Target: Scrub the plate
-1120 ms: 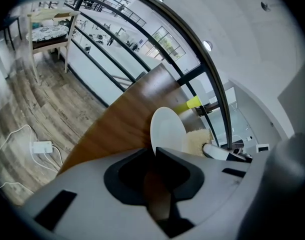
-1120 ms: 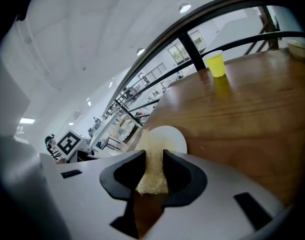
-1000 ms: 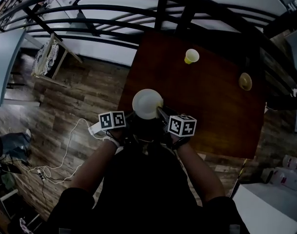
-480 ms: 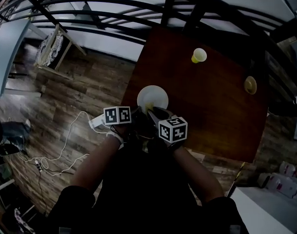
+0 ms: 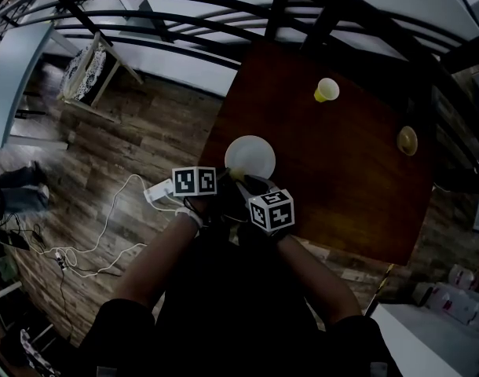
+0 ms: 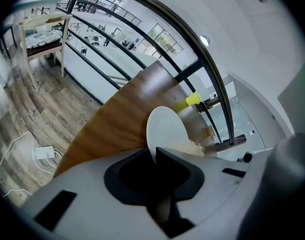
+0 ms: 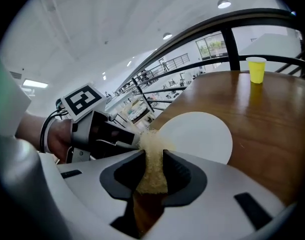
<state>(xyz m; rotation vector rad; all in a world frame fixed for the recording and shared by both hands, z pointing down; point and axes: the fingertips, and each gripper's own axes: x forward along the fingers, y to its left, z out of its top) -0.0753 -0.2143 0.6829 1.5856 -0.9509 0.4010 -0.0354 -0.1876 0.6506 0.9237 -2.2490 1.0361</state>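
Plate lies over the near-left part of the brown table, its near rim pinched edge-on in the left gripper. The right gripper is clamped on a yellowish sponge, whose tip touches that same rim just beside the left jaws. Scrubbing looks under way; the white face beyond appears unmarked, so how much remains is unclear.
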